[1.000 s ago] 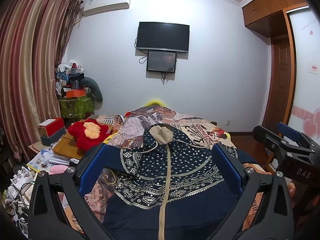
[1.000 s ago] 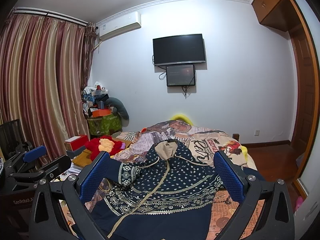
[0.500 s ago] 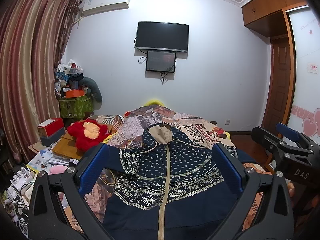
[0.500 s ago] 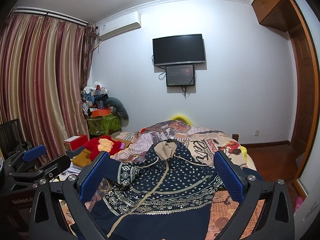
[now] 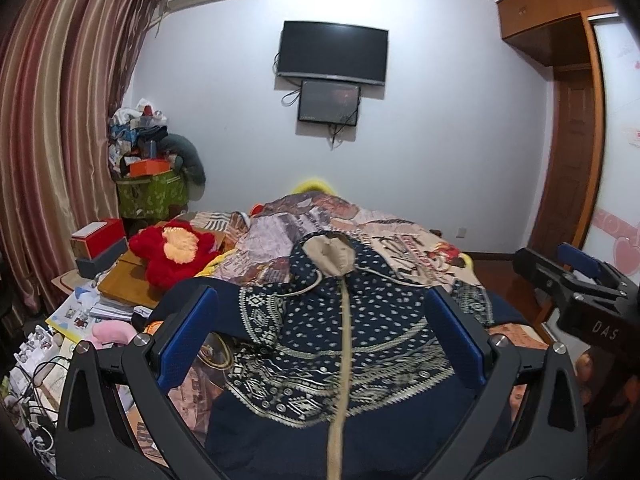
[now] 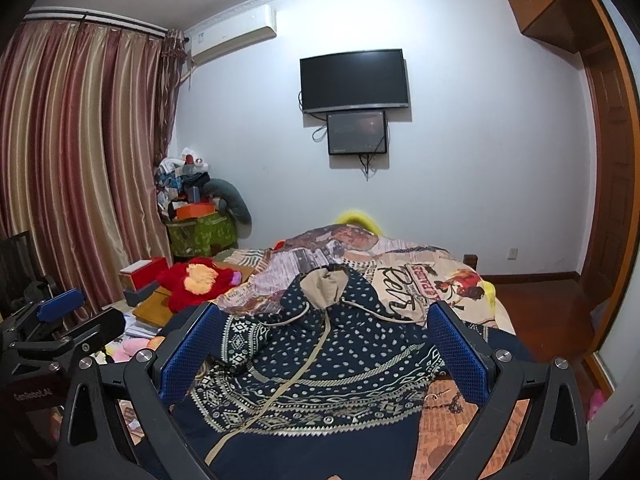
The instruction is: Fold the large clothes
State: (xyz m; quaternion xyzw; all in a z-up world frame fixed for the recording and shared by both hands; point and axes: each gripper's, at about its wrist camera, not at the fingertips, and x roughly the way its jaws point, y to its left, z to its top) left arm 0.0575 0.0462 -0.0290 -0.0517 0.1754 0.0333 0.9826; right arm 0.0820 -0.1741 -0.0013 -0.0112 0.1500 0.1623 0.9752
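Observation:
A navy hooded garment (image 5: 340,332) with white dots, patterned bands and a tan zip strip lies spread face up on the bed, its tan-lined hood (image 5: 330,254) pointing at the far wall. My left gripper (image 5: 320,336) hovers open above the garment's chest, holding nothing. In the right wrist view the same garment (image 6: 320,364) lies below my right gripper (image 6: 324,348), which is also open and empty. The right gripper (image 5: 576,284) shows at the right edge of the left wrist view; the left gripper (image 6: 48,320) shows at the left edge of the right wrist view.
A printed bedspread (image 5: 404,240) covers the bed. A red plush toy (image 5: 172,250), boxes and books crowd the left side beside striped curtains (image 5: 48,140). A green bin (image 5: 154,194) piled with clutter stands in the corner. A TV (image 5: 332,54) hangs on the far wall; a wooden door (image 5: 568,160) at right.

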